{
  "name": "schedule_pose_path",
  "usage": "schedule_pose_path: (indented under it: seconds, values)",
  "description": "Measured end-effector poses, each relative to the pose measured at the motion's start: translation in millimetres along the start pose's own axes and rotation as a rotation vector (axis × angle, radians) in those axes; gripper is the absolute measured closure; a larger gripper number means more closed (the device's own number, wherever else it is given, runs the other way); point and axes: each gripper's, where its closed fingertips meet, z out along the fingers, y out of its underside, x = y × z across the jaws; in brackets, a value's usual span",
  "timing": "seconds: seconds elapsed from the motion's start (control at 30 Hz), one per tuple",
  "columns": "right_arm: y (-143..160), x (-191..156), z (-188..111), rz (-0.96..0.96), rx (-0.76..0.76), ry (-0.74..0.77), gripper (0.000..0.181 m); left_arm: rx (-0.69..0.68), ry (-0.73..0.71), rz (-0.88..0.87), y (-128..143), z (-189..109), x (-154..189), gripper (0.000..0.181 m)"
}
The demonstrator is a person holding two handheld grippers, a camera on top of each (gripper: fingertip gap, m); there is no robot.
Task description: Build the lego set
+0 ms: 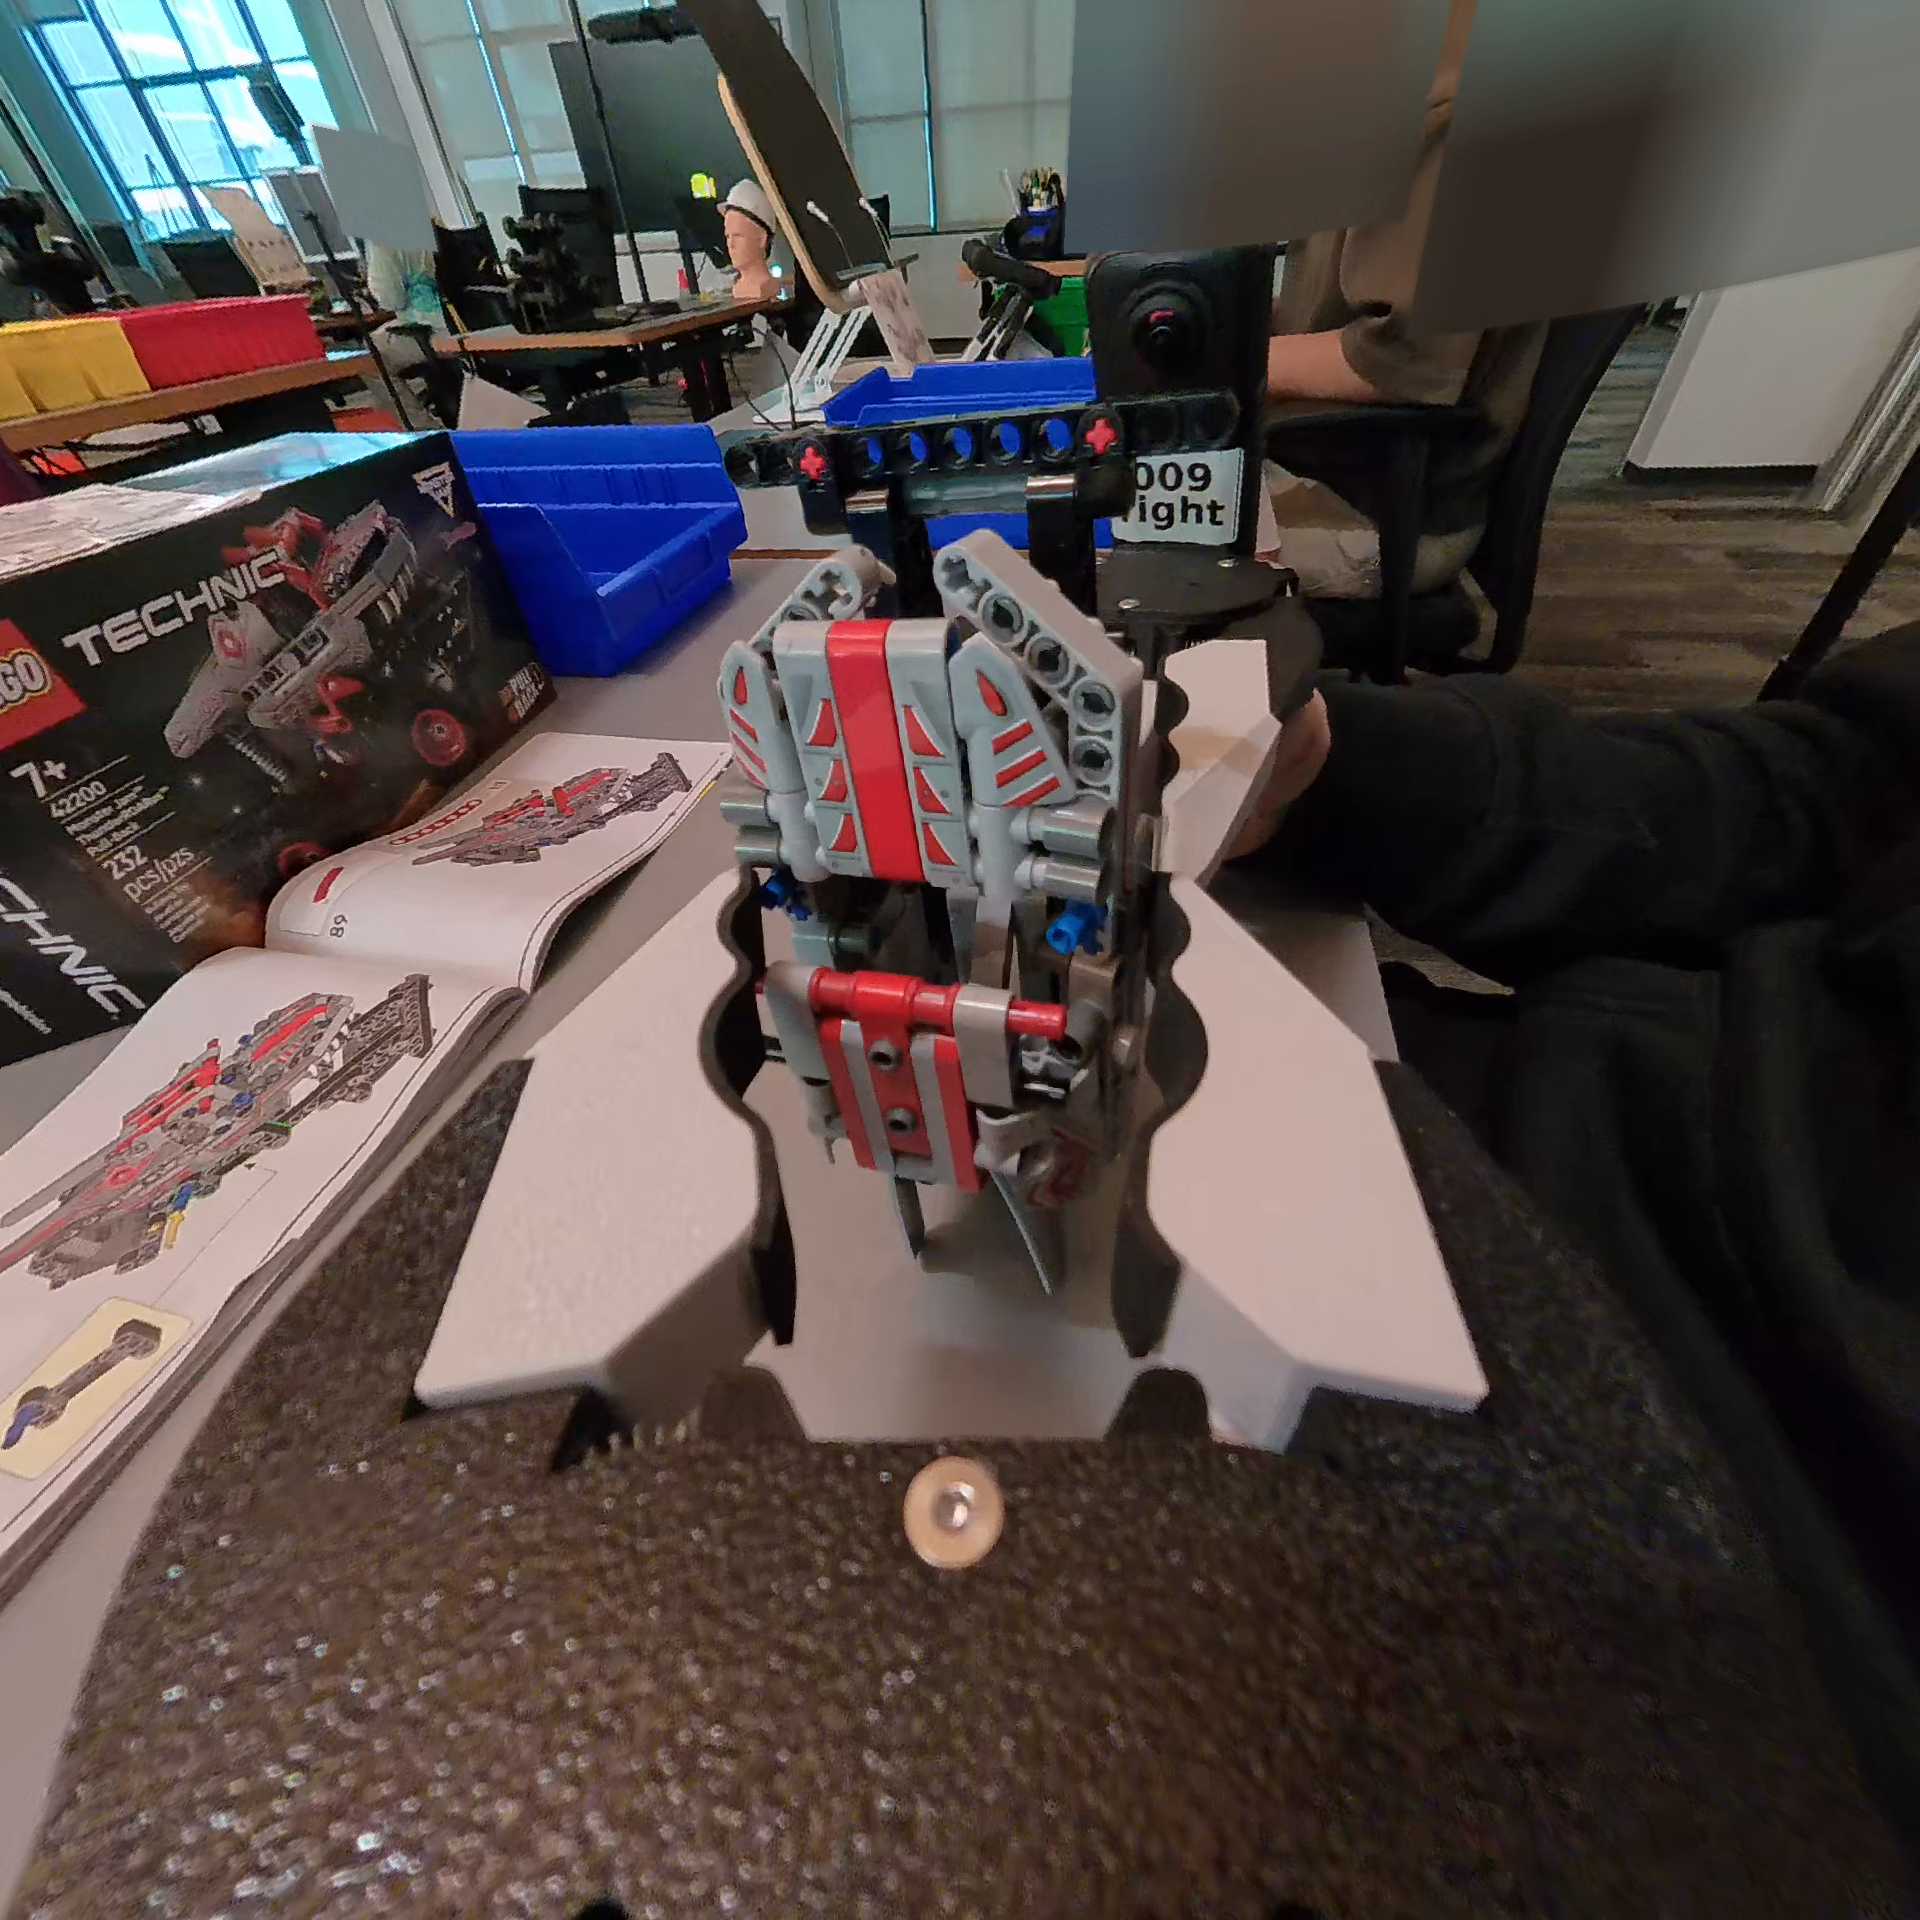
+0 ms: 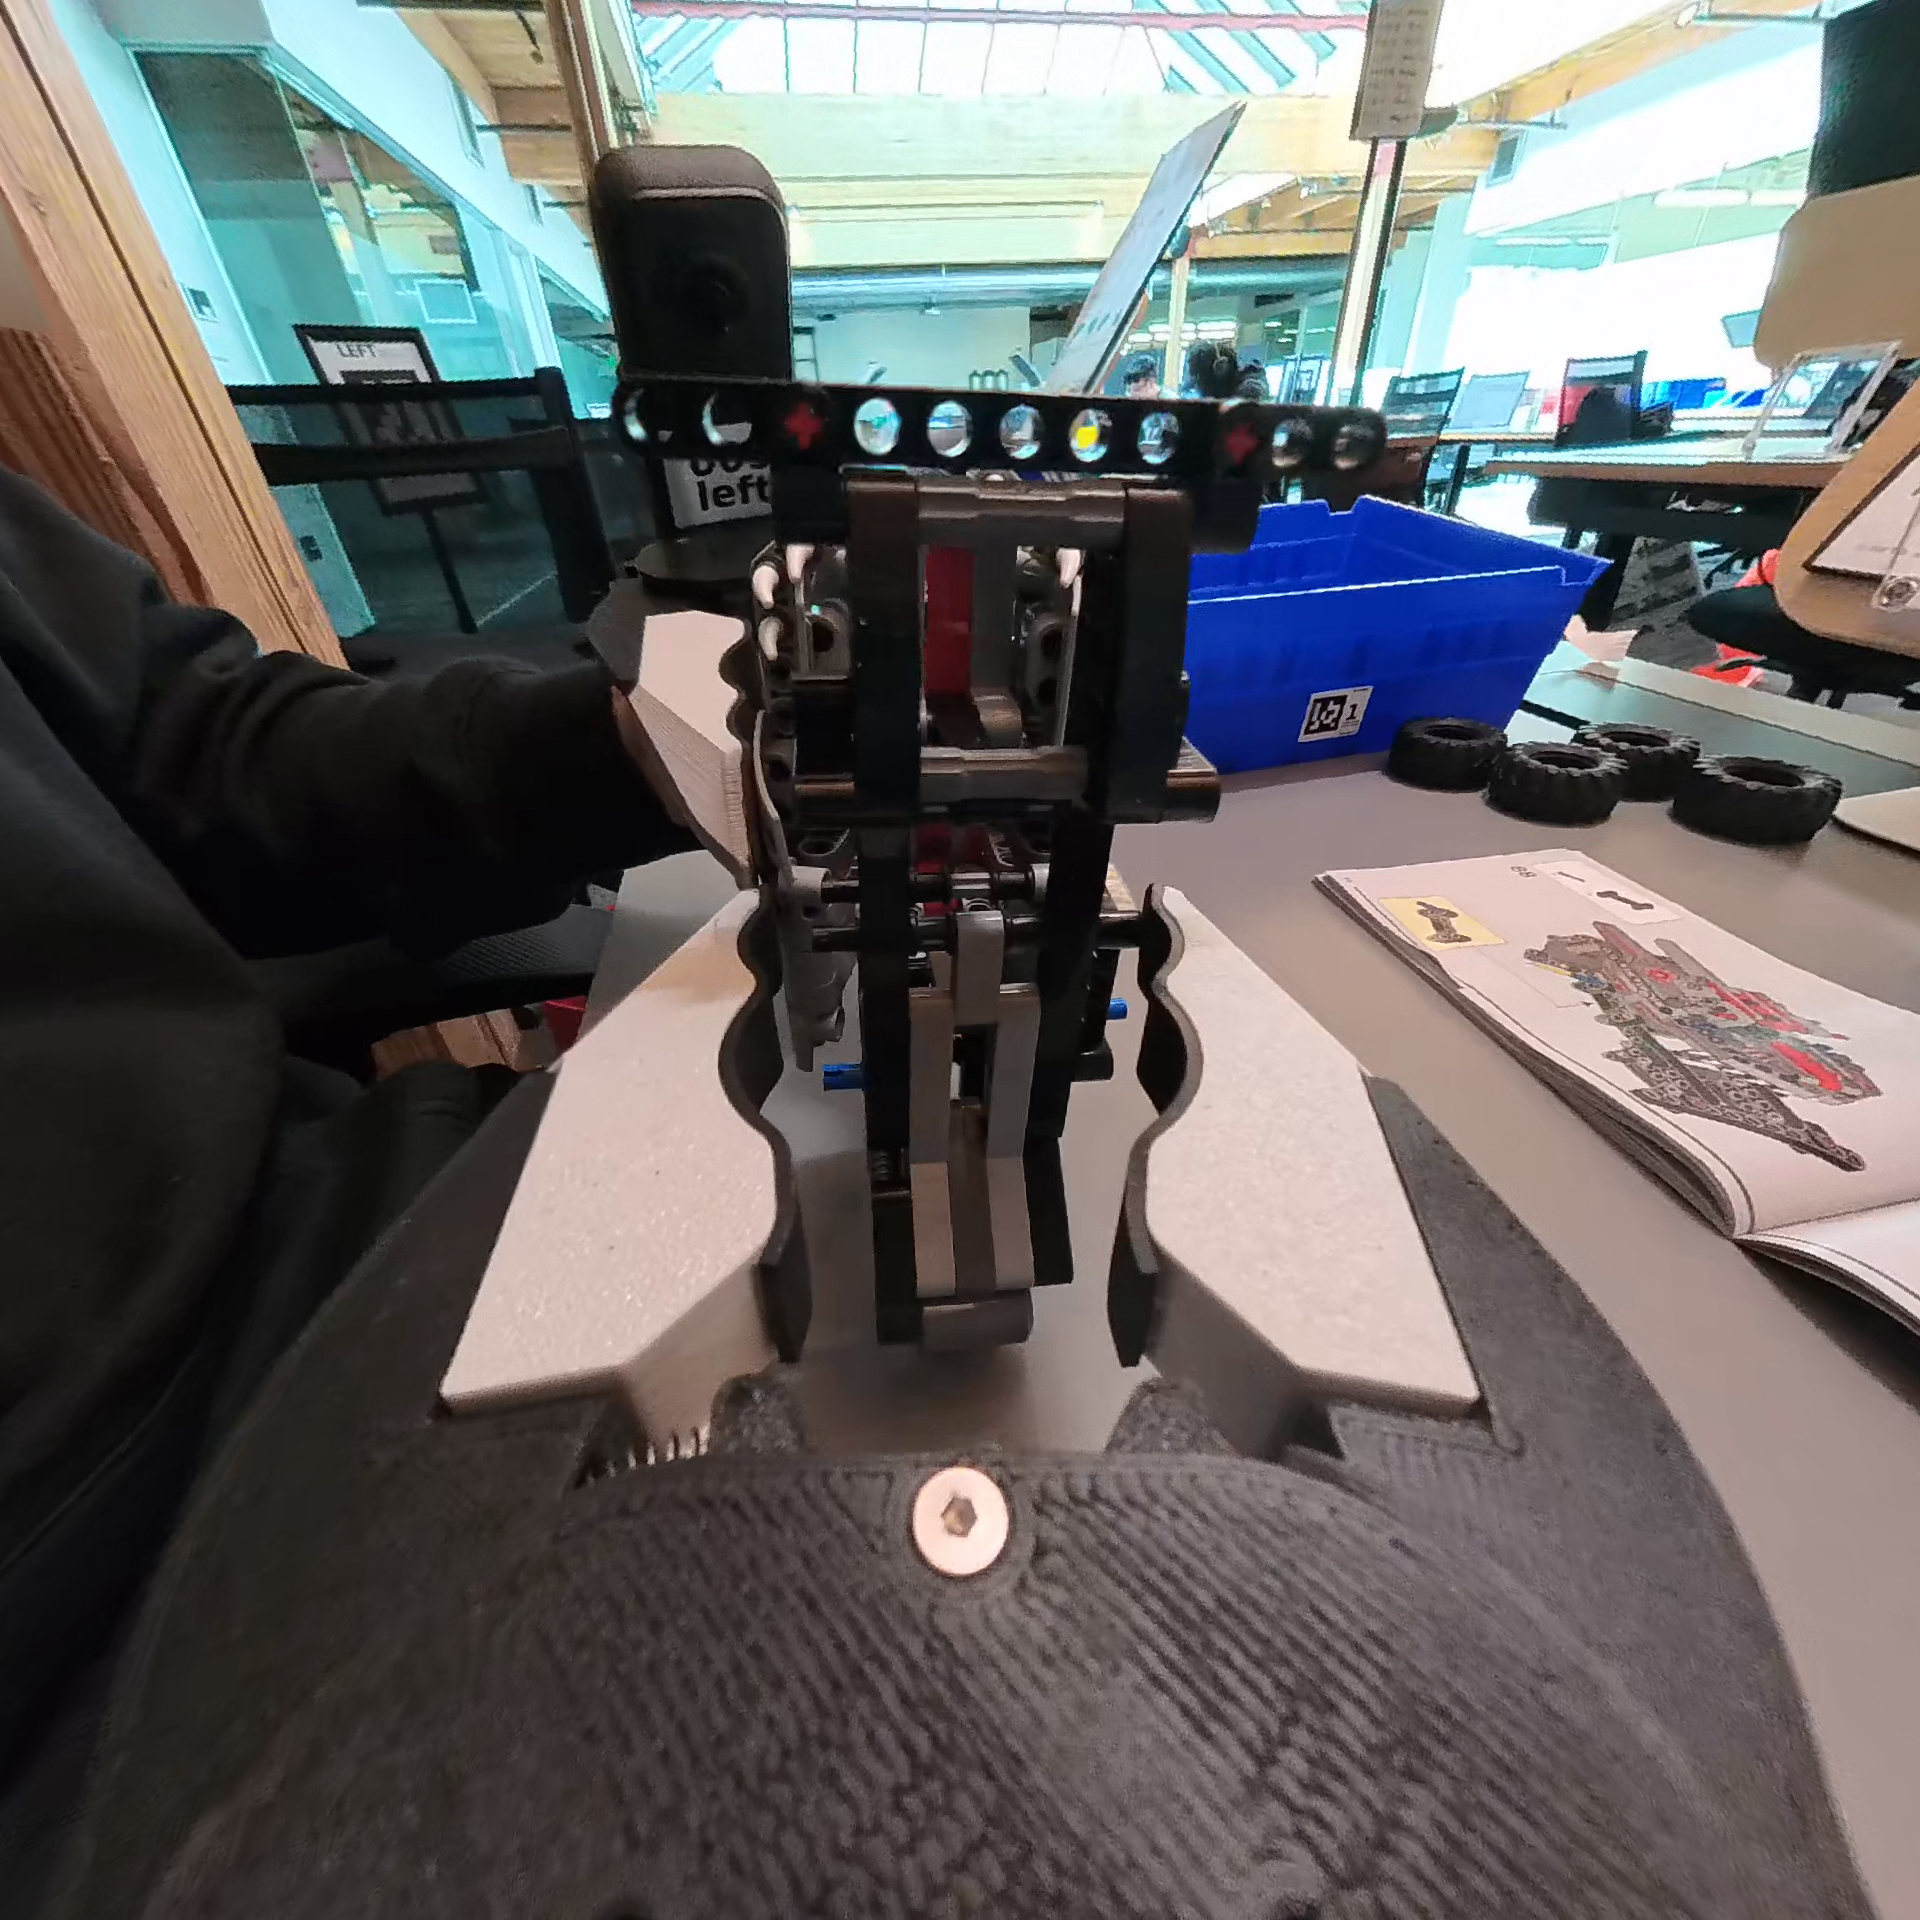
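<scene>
The lego model (image 1: 883,769) is a long vehicle body held in the air between the two grippers, which face each other. The left wrist view shows its grey and red top panels. The right wrist view shows its black and grey underside (image 2: 966,1039). A black beam with holes (image 2: 997,431) crosses its far end. My left gripper (image 1: 951,935) is shut on the model's sides. My right gripper (image 2: 954,914) is shut on the model too. The right gripper's white finger (image 1: 1221,727) shows beside the model in the left wrist view.
An open instruction booklet (image 1: 468,883) lies on the grey table, also in the right wrist view (image 2: 1662,1039). The set's box (image 1: 239,707) stands left. Blue bins (image 1: 613,540) (image 2: 1371,623) stand behind. Several black tyres (image 2: 1558,774) lie at right. A person's dark sleeve (image 1: 1558,810) is close. My left and right fingertips are right by each other.
</scene>
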Motion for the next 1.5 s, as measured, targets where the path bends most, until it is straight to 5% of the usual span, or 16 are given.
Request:
schedule_pose_path:
  seconds: [1.5]
  values:
    - [-3.4,-2.3,2.9,-0.057,0.026,0.048,0.116,-0.008,-0.006,0.04,3.7,-6.1,-0.1,0.11]
